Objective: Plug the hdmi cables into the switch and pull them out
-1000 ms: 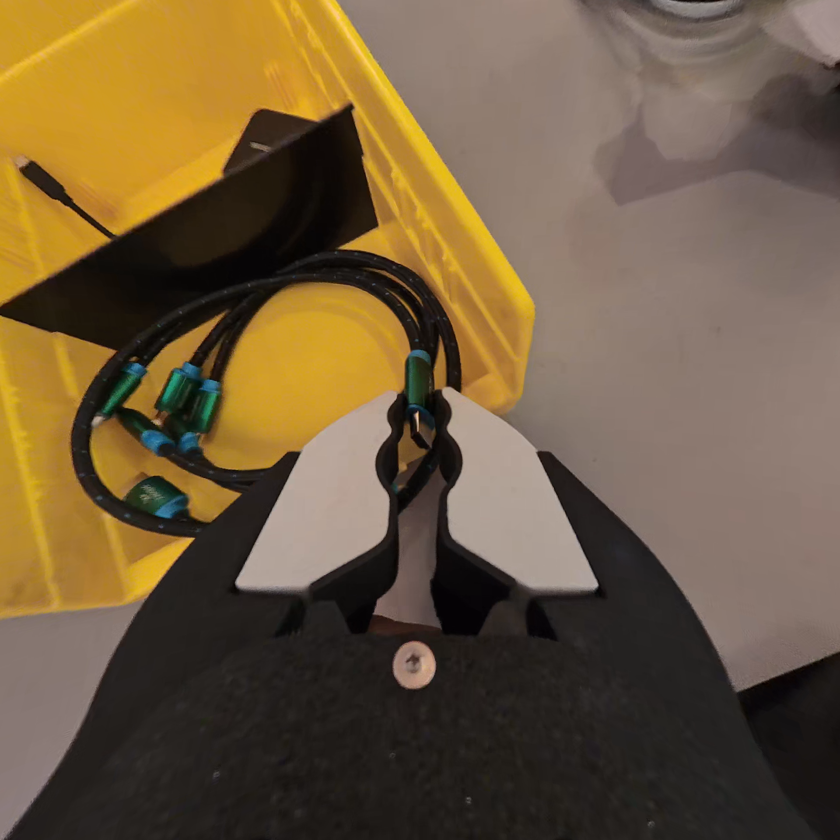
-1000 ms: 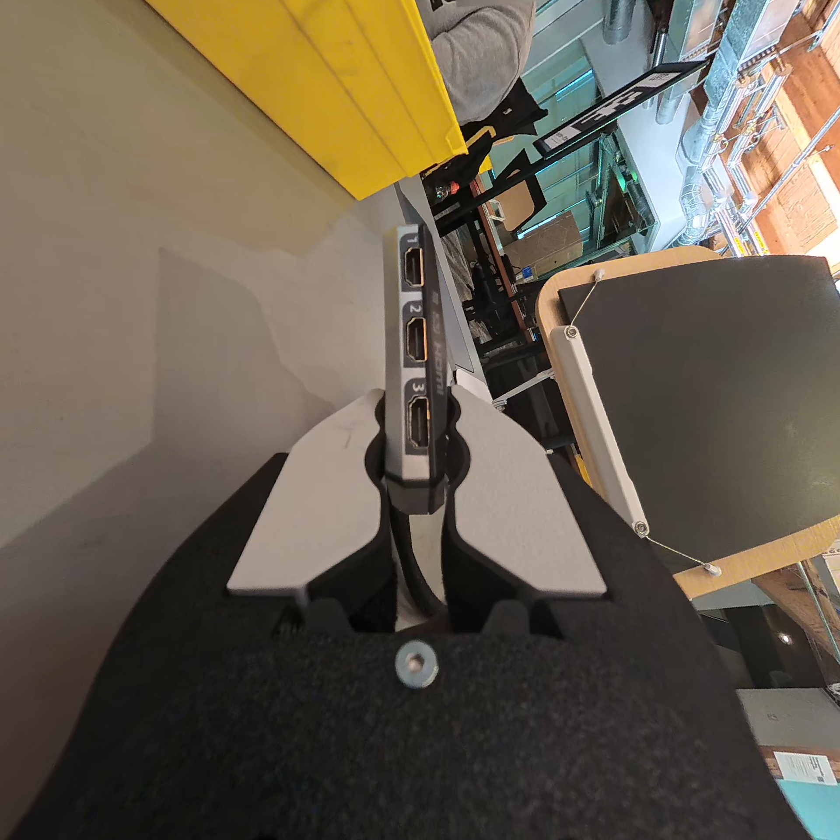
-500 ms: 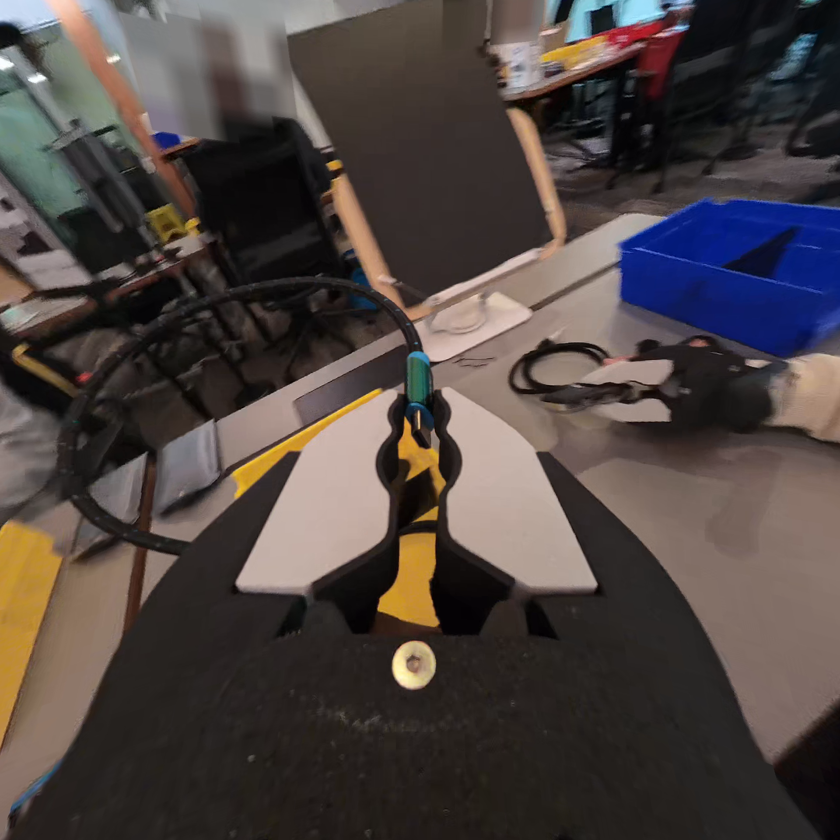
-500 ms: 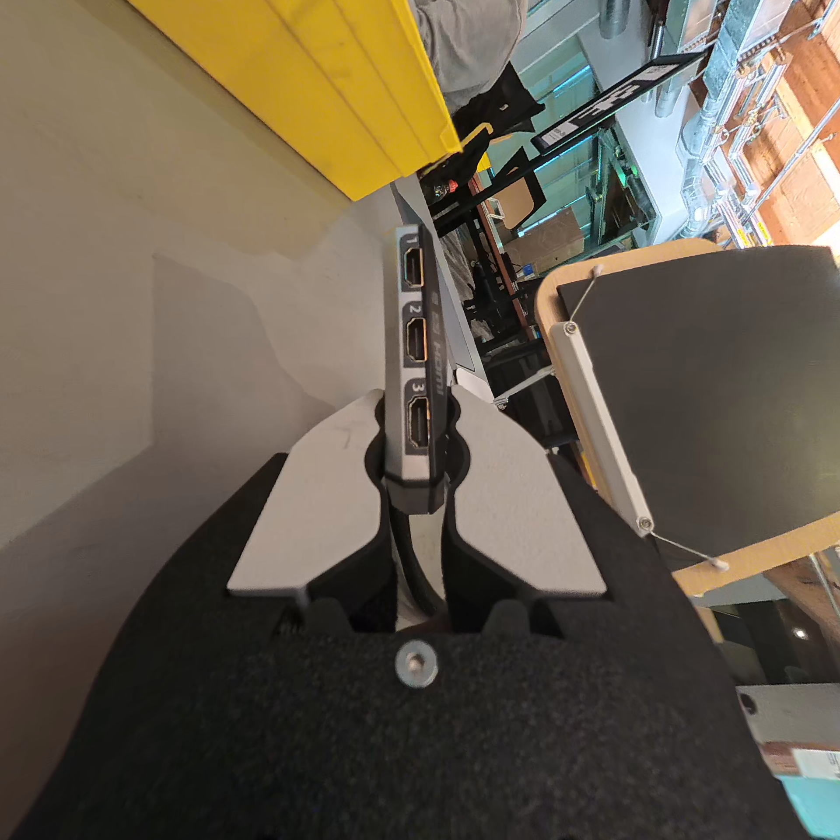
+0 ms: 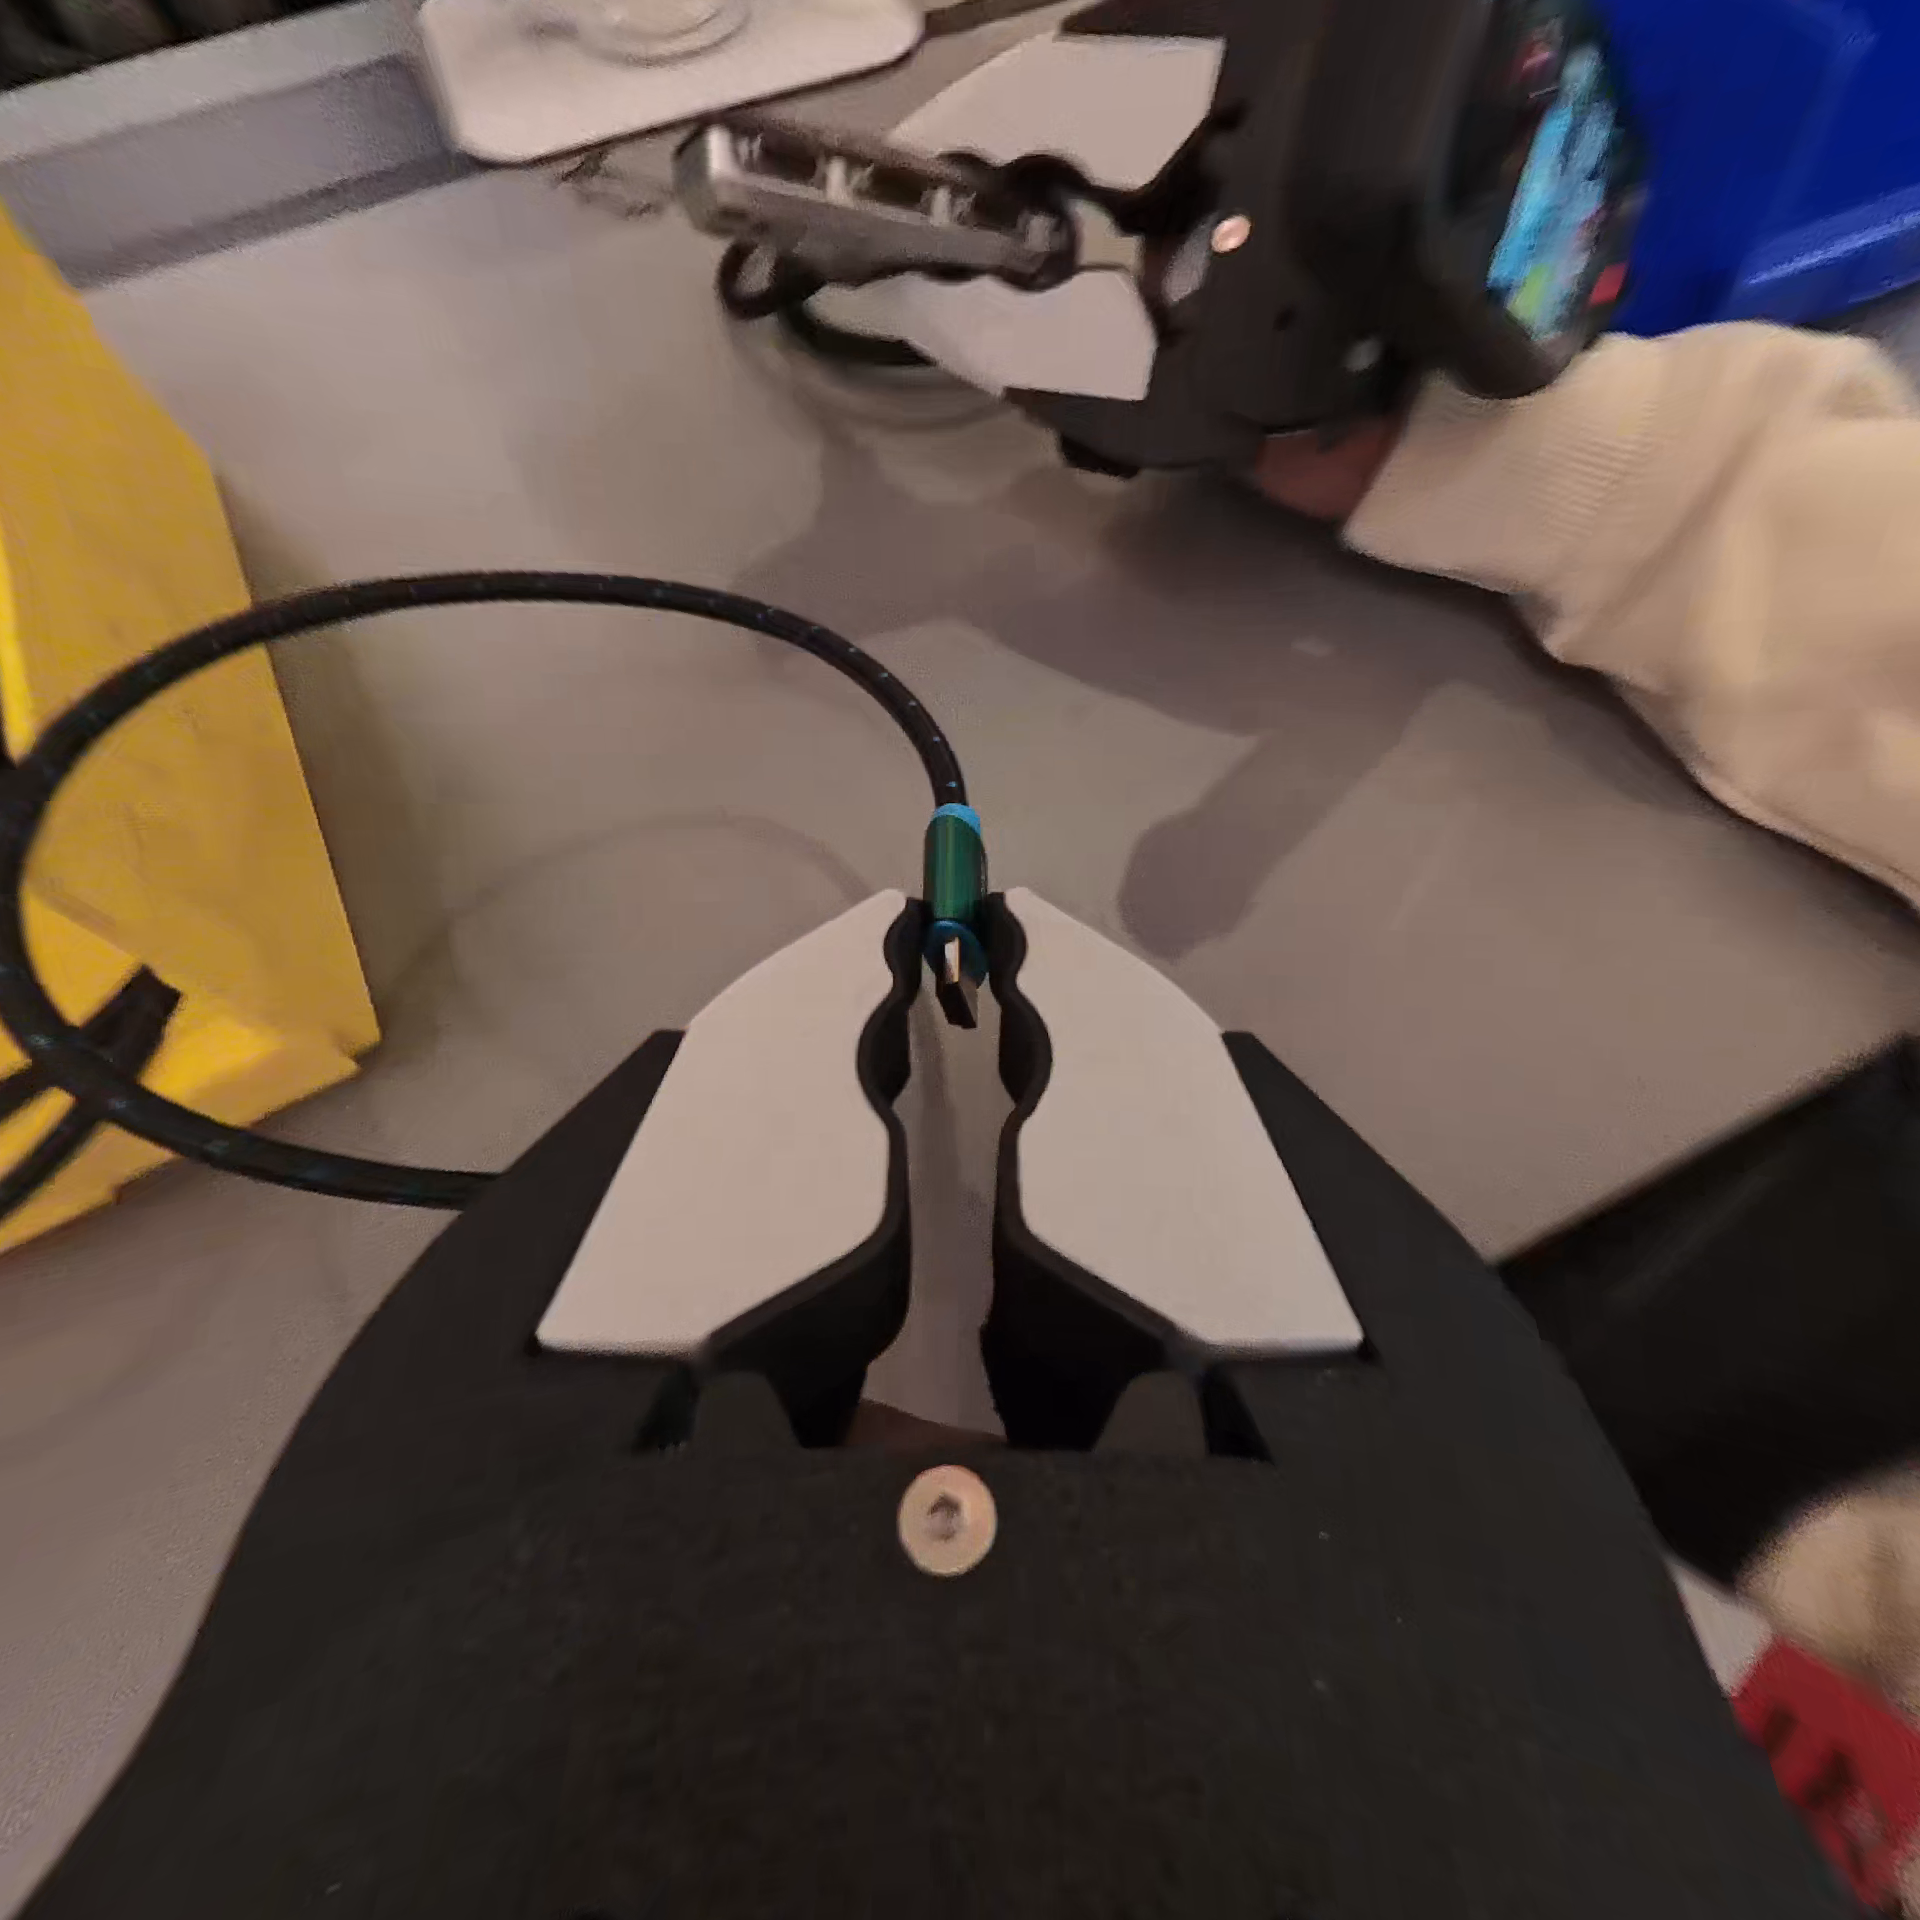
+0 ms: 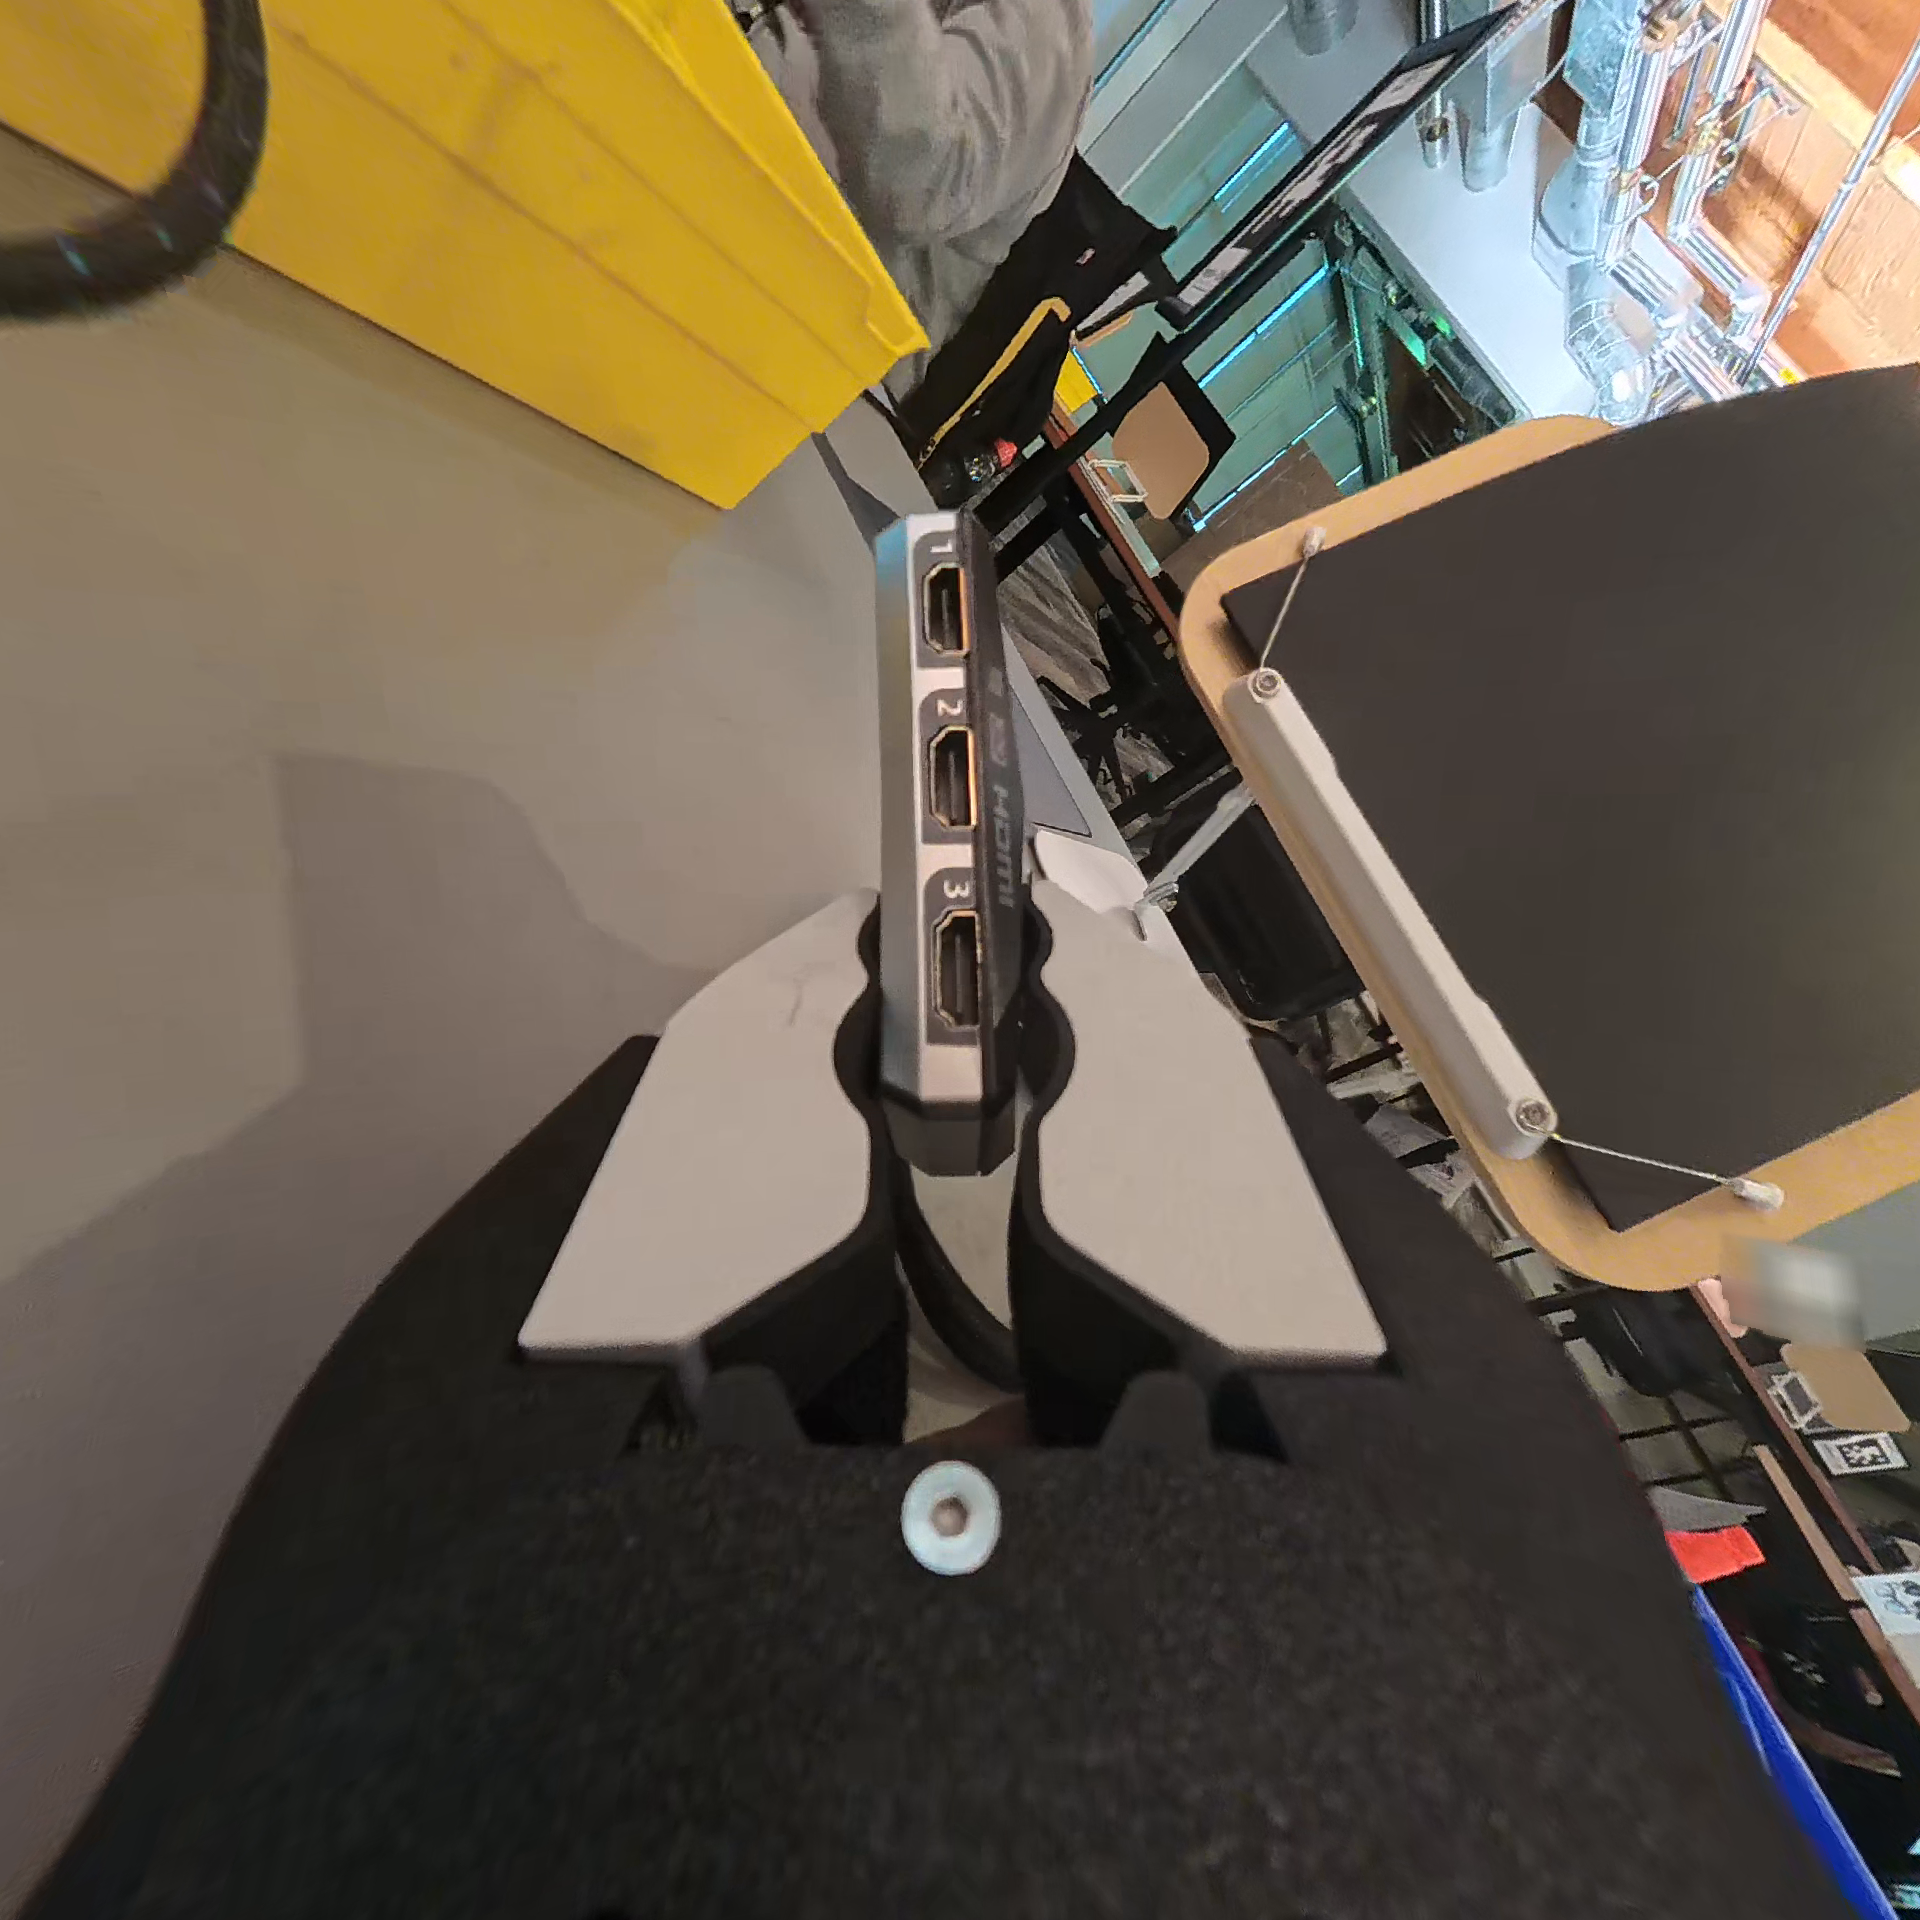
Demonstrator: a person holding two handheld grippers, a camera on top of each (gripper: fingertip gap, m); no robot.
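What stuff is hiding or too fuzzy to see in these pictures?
- Left wrist view: the black cable runs off the left edge, so its other end is unseen.
- Left wrist view: the switch in the right tool is motion-blurred; its ports are unclear.
- Right wrist view: the switch's rear end sits between the tool's fingers, hidden.
- Both views: the inside of the yellow bin is out of sight.

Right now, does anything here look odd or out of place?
One thing: the green metal plug on the black braided cable is pinched in the left gripper with its tip facing the camera, away from the grey three-port switch.
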